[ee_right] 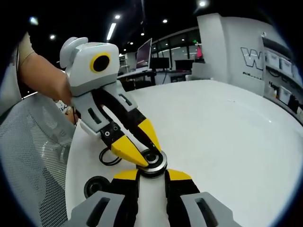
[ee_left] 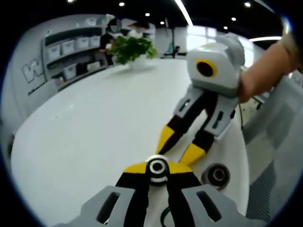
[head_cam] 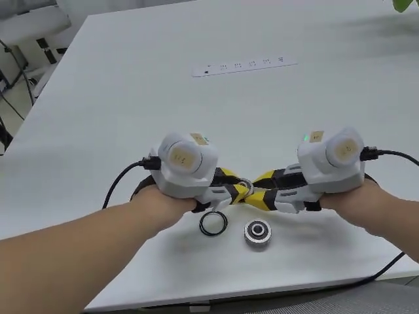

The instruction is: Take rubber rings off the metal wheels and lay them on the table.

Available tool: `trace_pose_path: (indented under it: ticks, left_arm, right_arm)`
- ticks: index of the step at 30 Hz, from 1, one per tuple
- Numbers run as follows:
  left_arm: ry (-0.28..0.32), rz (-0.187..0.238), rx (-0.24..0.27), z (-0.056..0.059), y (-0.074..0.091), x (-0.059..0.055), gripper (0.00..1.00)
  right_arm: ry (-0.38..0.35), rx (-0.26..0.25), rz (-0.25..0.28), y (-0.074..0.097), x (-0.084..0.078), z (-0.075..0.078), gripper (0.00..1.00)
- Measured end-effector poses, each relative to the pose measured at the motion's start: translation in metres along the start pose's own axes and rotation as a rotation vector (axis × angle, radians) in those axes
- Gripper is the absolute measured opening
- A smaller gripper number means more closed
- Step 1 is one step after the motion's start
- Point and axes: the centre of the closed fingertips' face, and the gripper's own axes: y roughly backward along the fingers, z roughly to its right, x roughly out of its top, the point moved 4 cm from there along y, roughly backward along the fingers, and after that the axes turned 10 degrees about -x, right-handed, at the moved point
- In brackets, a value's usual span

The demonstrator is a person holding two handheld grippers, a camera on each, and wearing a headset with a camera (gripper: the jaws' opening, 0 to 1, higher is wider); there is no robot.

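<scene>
One black rubber ring (head_cam: 213, 223) lies near a bare metal wheel (head_cam: 258, 232). The left gripper (head_cam: 237, 191) and right gripper (head_cam: 256, 193) both pinch a second metal wheel (head_cam: 243, 187), its ring seemingly not yet off.

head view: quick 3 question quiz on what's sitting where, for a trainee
1. True or false: the loose black rubber ring lies flat on the white table.
2. In the head view, the small round metal wheel resting on the table sits: A) left of the loose ring, B) right of it, C) stacked on it.
3. What is held off the table where the jaws of the left gripper and right gripper meet?

Key: 1 true; 2 B; 3 a second small metal wheel.
</scene>
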Motion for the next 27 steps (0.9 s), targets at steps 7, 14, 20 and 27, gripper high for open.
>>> trace_pose_path:
  ticks: [7,14,20,27]
  left_arm:
    - [0.011,0.004,0.003,0.0,0.0,0.0,0.14]
    - [0.01,0.002,0.006,0.001,0.0,0.0,0.14]
    - [0.007,0.001,0.006,0.001,0.0,0.0,0.14]
    - [-0.006,-0.009,-0.002,0.003,0.001,-0.001,0.14]
  right_arm:
    - [-0.002,-0.012,-0.019,0.003,-0.003,0.002,0.06]
    - [-0.038,-0.018,-0.035,0.004,-0.004,0.002,0.02]
    - [-0.15,-0.021,-0.031,0.008,-0.004,0.004,0.0]
    - [-0.273,-0.045,-0.012,0.009,-0.003,0.014,0.0]
